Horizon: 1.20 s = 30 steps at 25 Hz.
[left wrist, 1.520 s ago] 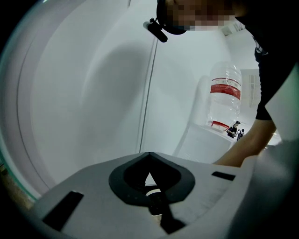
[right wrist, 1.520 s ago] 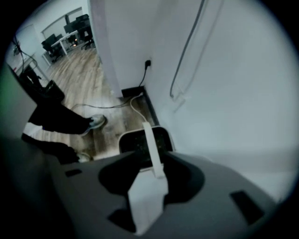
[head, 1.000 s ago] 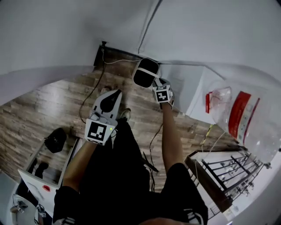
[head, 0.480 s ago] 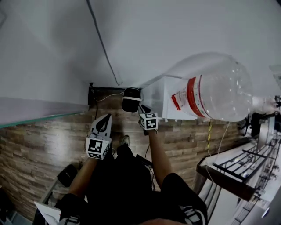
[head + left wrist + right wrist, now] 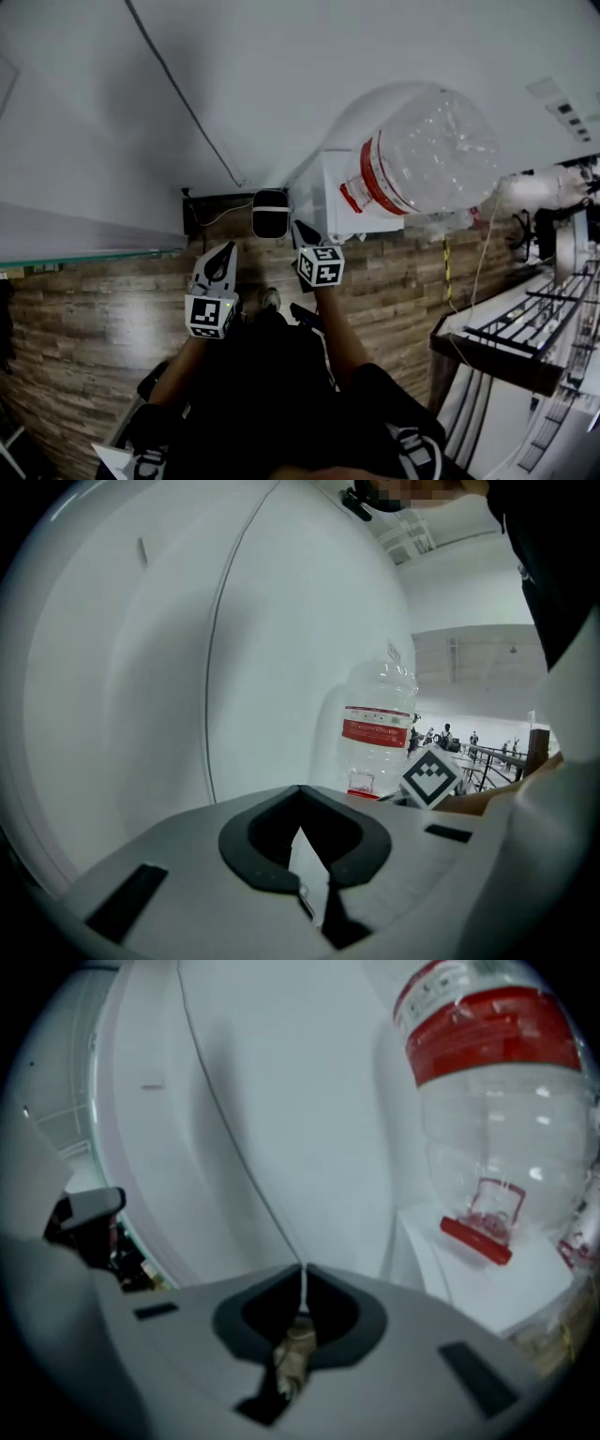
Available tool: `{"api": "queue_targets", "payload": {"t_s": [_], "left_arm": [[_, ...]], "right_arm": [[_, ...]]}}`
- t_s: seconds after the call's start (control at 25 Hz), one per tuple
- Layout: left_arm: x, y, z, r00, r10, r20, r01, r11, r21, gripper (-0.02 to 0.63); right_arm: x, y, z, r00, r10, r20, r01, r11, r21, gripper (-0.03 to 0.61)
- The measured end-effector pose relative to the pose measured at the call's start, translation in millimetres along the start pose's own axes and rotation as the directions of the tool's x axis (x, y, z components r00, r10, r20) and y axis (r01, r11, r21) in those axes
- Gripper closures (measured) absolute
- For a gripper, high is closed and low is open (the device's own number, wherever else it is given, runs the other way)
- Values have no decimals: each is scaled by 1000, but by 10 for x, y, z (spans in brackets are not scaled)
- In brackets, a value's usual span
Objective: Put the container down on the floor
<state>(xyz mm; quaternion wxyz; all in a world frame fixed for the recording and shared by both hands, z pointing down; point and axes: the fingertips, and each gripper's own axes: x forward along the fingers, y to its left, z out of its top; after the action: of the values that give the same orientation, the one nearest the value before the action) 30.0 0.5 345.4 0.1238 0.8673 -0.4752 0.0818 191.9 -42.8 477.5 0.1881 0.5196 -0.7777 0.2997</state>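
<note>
Your left tool [image 5: 224,251] and right tool [image 5: 300,228] have jaws pressed together, both empty, near the white worktop [image 5: 323,192]; the clear water bottle [image 5: 422,150] sits on that worktop, apart from both

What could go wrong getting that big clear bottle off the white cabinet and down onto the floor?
1. The container is large, round and smooth. The left gripper and right gripper are both shut and off it, so a narrow jaw hold might slip.
2. A black object and a cable sit beside the white cabinet; the container could land on them and tip.
</note>
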Motion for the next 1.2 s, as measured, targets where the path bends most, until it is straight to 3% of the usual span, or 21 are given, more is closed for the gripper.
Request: {"api": "queue_targets", "payload": {"t_s": [0.32,0.72,1.2], "left_arm": [[-135,-164,203,999,4,44,-7,999,51,588],[-135,-286,221,997,-47,59,46,999,23,588],[8,-353,233,995,-82,59,80,996,25,588]], "right_arm": [[-587,317,319,988,6,156,-7,1000,10,540],[-963,581,391,977,26,210,-27,1000,2,540],[-1005,542,427,979,4,205,-1,1000,-13,545]]}}
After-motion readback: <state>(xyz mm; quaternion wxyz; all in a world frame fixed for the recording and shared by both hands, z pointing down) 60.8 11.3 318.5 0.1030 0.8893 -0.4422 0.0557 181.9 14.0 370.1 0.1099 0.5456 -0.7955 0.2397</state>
